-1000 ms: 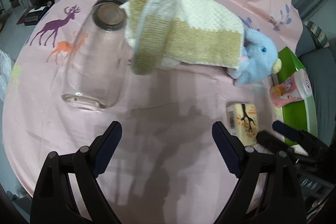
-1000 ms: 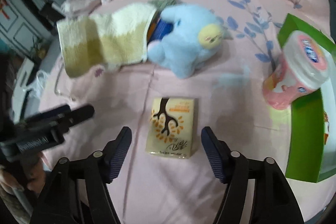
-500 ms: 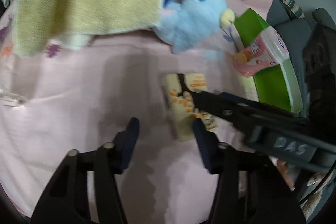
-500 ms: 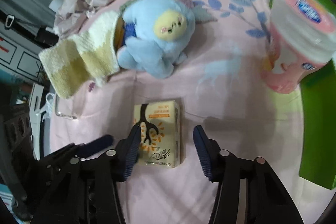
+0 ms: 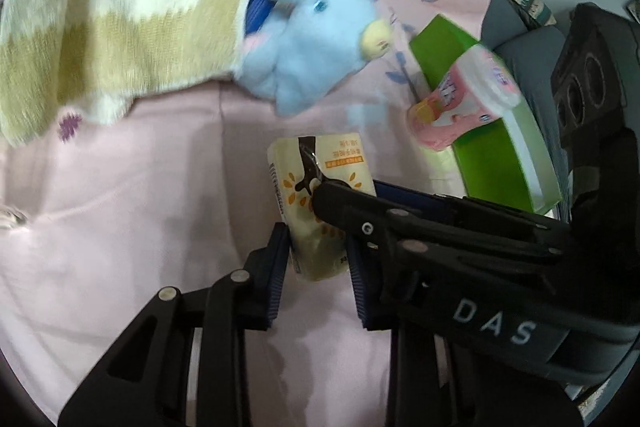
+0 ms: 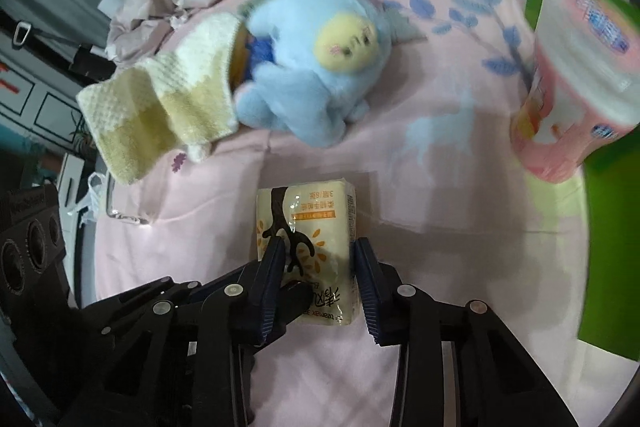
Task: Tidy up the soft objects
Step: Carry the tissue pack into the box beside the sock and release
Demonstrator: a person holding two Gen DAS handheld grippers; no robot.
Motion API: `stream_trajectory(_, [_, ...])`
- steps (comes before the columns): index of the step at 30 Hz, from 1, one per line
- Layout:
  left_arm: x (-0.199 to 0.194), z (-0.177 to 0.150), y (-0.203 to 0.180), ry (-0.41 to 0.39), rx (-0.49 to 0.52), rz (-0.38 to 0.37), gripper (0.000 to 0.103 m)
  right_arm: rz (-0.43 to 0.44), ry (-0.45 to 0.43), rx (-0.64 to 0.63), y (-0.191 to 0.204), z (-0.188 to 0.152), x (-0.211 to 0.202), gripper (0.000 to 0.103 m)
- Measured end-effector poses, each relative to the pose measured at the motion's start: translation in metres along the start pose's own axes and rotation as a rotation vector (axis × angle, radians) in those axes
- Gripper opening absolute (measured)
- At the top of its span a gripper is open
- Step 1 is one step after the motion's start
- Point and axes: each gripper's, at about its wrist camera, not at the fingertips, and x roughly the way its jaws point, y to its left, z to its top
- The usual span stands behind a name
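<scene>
**Both grippers straddle the tissue pack**

The tissue pack (image 6: 306,245) lies flat on the pink sheet (image 6: 440,267), its long axis running away from you along the line of your right fingers. Your right gripper (image 6: 318,275) has the pack's near half between its jaws, which are narrowed to about the pack's width. The blue pads sit at its two long sides, but whether they are pressing is hard to tell. Your left gripper (image 5: 316,267) brackets the same pack at its near end, jaws likewise drawn in close to its sides, and again contact is unclear through the blur. The right gripper's finger crosses over the pack in the left view, so the two tools are crowding each other. I judge the right one is better aligned for the lift.

Beyond the pack lies the plush (image 6: 312,67), touching the towel (image 6: 168,107). The pink tub (image 6: 576,79) and green box (image 5: 496,131) sit to the right.
</scene>
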Motion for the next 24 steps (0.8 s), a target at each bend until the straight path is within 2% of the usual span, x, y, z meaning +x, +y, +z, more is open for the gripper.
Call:
stream_trajectory(5, [-0.027, 0.007, -0.026, -0.09, 0.076, -0.013, 0.027, -0.008, -0.119, -0.025, 0.003, 0.001, -0.042, 0.039])
stream_trajectory(10, [-0.046, 0.023, -0.069, -0.166, 0.155, -0.05, 0.027, -0.02, -0.238, -0.01, -0.009, 0.007, -0.091, 0.039])
stream_trajectory(15, [-0.052, 0.038, -0.129, -0.226, 0.303, -0.104, 0.028, -0.116, -0.389, 0.027, -0.033, 0.012, -0.148, 0.039])
stream_trajectory(16, [-0.05, 0.042, -0.139, -0.232, 0.318, -0.116, 0.027, -0.134, -0.423, 0.027, -0.041, 0.012, -0.158, 0.039])
stream_trajectory(20, [-0.033, 0.055, -0.17, -0.221, 0.353, -0.183, 0.027, -0.181, -0.461, 0.096, -0.072, 0.018, -0.179, 0.039])
stream_trajectory(24, [-0.005, 0.056, -0.192, -0.175, 0.398, -0.186, 0.027, -0.172, -0.508, 0.2, -0.11, 0.006, -0.181, 0.039])
